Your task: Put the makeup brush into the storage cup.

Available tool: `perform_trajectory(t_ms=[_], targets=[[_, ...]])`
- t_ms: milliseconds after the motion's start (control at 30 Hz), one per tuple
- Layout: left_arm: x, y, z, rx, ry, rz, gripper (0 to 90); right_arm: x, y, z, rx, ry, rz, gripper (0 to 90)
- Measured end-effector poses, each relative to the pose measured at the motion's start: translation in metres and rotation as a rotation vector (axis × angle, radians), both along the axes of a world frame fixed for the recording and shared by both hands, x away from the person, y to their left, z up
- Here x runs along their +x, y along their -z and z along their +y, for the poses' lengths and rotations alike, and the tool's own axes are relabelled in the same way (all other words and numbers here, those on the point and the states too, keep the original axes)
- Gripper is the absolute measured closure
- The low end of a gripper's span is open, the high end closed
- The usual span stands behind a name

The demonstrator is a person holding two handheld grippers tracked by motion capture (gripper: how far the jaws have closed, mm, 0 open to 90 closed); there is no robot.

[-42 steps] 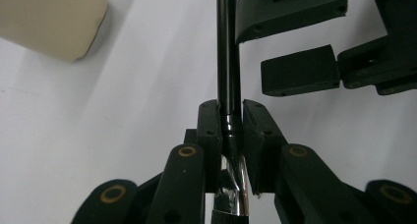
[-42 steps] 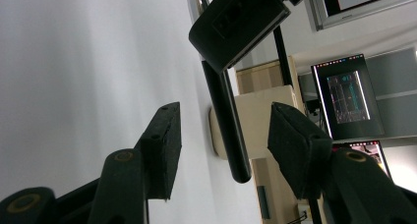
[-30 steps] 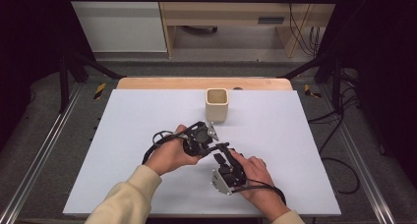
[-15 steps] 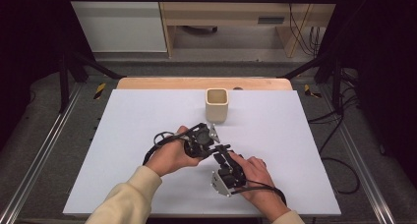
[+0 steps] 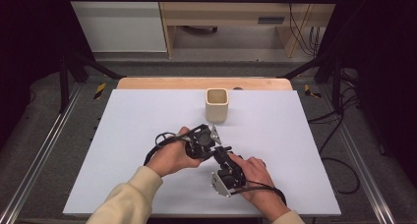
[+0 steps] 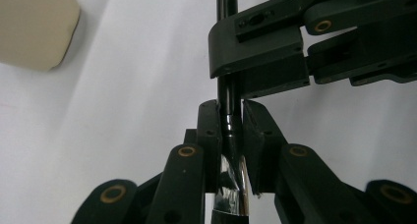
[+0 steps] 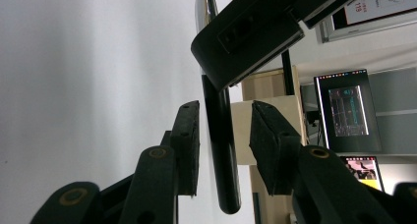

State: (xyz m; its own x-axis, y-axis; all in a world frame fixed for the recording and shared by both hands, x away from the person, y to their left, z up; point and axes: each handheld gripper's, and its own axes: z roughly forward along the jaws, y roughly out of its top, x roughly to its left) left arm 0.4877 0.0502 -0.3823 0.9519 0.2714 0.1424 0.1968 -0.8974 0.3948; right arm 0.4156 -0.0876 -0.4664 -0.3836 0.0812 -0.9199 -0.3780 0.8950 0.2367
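Your left gripper [image 6: 230, 135] has its jaws pressed onto a black pen [image 6: 228, 94], pinching it near the shiny metal band. Your right gripper [image 7: 223, 145] sits with its jaws spread either side of that same pen [image 7: 220, 150], pads not touching it; in the left gripper view one right jaw looks to lie against the shaft higher up, but I can't tell if there's any real contact. In the high view both grippers [image 5: 204, 140] [image 5: 227, 171] meet mid-table on the white table [image 5: 123, 135], pen between them, too small to read there. The beige cup [image 5: 216, 105] stands upright beyond the hands, apart from them, opening up. Looks like a handover or a cap pull, mid-step. Next you likely need to close the right jaws squarely on the shaft before the left eases off; watch that the pen doesn't twist or slip out.
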Motion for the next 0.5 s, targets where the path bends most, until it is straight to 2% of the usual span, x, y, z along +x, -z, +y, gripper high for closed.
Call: perform_trajectory(t_ms=[500], targets=[[-0.0008, 0.0007, 0.0001, 0.007, 0.009, 0.006, 77.8, 0.0009, 0.0007, -0.0011, -0.024, -0.012, 0.006, 71.1]])
